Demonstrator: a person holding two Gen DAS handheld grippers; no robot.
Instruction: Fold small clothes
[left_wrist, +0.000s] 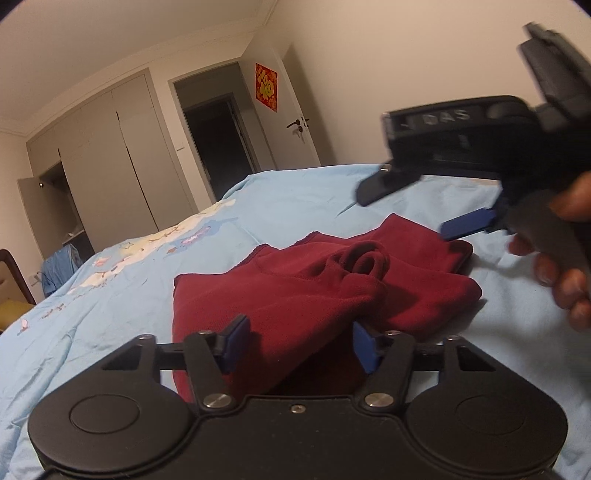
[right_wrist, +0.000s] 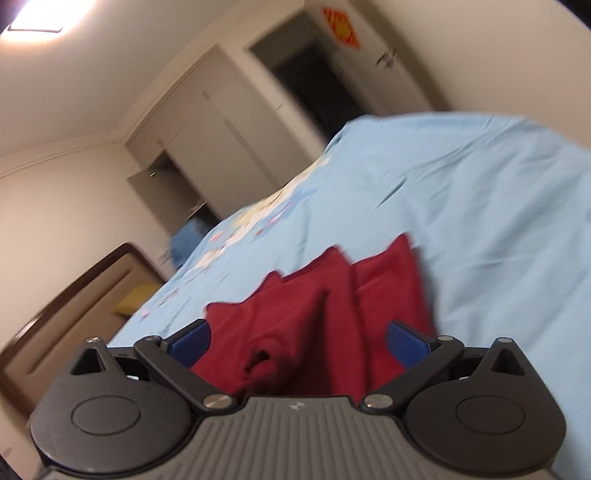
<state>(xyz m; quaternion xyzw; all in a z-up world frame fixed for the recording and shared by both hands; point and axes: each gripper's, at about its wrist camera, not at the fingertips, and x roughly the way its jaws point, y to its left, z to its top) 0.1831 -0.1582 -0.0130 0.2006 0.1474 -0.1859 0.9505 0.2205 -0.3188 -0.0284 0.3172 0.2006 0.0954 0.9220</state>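
A small dark red knitted garment (left_wrist: 306, 291) lies rumpled on the light blue bedsheet (left_wrist: 155, 280), its rolled neck opening (left_wrist: 364, 260) facing up. My left gripper (left_wrist: 300, 345) is open at the garment's near edge, and red cloth runs between its blue pads without being pinched. My right gripper (left_wrist: 406, 214), held by a hand (left_wrist: 569, 280), hovers open above the garment's far right corner. In the right wrist view, blurred by motion, the right gripper (right_wrist: 298, 345) stands wide open over the red garment (right_wrist: 332, 302), not touching it.
The bedsheet (right_wrist: 461, 206) has a cartoon print on its left part (left_wrist: 122, 258). Beyond the bed are a grey wardrobe (left_wrist: 110, 147) with one door ajar, a dark doorway (left_wrist: 218, 144) and a white door (left_wrist: 291, 122) beside a red wall decoration. A brown headboard (right_wrist: 74, 306) stands left.
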